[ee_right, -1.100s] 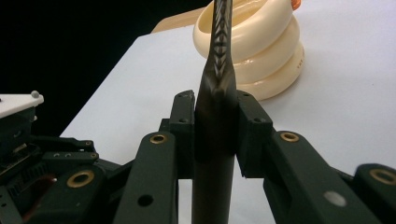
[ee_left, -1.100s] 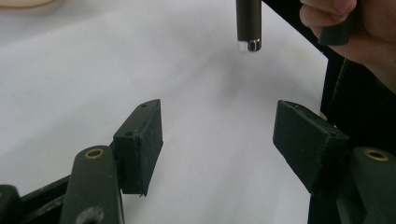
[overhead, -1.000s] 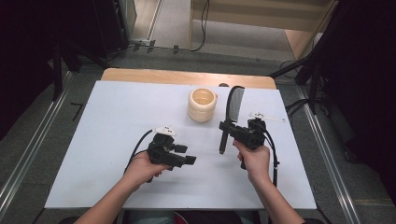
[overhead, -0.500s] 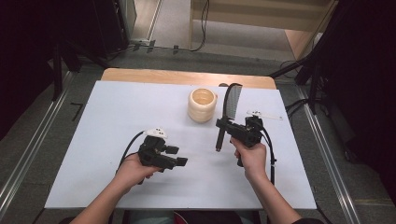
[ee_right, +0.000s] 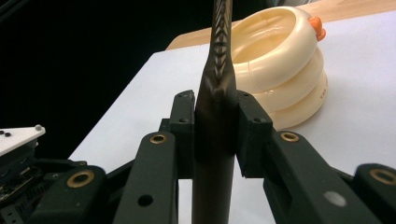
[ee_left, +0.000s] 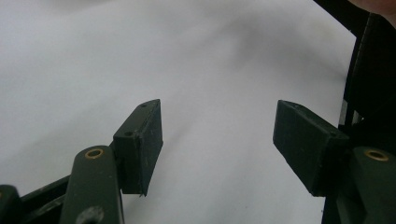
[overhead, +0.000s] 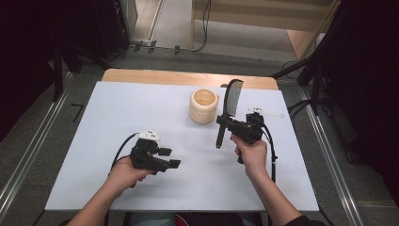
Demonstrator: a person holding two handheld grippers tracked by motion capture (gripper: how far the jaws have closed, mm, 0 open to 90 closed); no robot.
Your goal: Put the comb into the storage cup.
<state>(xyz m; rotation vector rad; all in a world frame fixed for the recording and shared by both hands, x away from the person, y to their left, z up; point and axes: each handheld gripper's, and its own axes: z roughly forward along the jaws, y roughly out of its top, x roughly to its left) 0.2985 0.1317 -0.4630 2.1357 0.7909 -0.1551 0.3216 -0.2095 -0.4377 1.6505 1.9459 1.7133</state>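
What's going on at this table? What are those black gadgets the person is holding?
A person sits at a white table with a hand-held gripper in each hand. The right hand-held gripper is clamped on the handle of a dark comb, holding it off the table next to a cream ringed cup. The left hand-held gripper is open with nothing between its jaws, held low over a bare part of the table. The comb has not gone into the cup.
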